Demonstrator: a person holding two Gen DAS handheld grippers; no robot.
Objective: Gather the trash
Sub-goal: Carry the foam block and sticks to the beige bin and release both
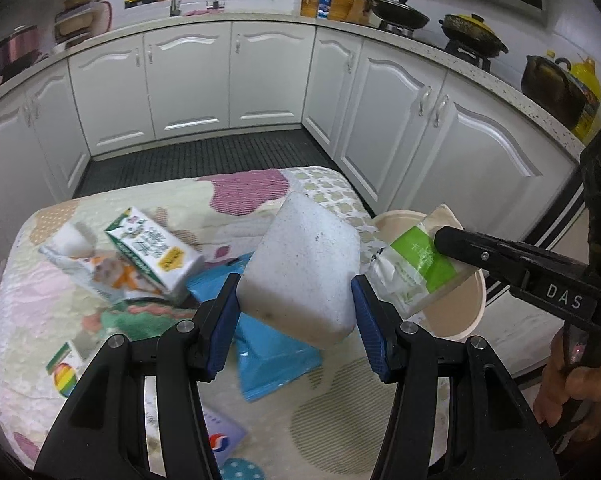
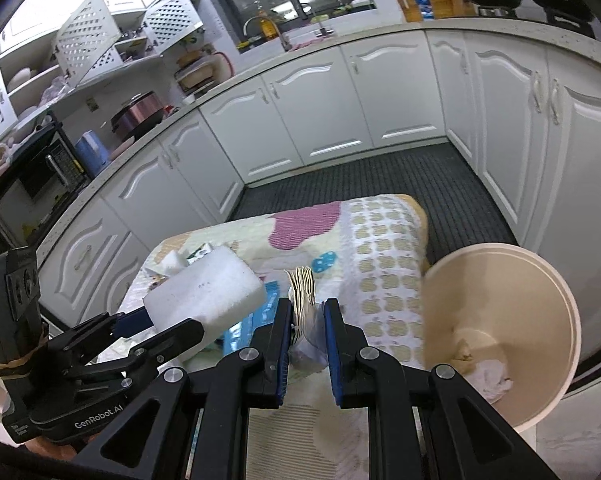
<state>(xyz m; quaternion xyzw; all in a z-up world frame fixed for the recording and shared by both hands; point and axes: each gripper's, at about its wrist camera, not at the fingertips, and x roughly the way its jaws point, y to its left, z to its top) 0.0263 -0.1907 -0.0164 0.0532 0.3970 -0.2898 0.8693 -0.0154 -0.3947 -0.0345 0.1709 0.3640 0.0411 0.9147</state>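
Seen in a kitchen with white cabinets (image 1: 268,76) all around and a dark ribbed floor mat (image 1: 212,160) below. In the middle, a table covered by a patchwork cloth (image 1: 244,192) in cream, purple and green. Just beside the right edge of the table, a beige bin (image 2: 556,280), tilted toward the cameras, with white crumpled paper (image 2: 496,380) lying at the bottom.

Above the cloth, a white foam block (image 1: 300,268), held up and tilted, clamped between the blue pads of the left gripper (image 1: 296,312). To the right of it, over the rim of the bin, a tissue pack with a green band (image 1: 416,268), pinched at one end by the right gripper (image 2: 309,320), jaws clenched narrow on it.

Still lying on the cloth: a blue plastic wrapper (image 1: 272,364) under the foam block, a white and green carton (image 1: 156,248) on the left, resting on a crumpled package with an orange picture (image 1: 108,276), and a small card with rainbow print (image 1: 64,376) near the left edge. At the far right of the left wrist view, part of a hand (image 1: 572,392) around the handle.
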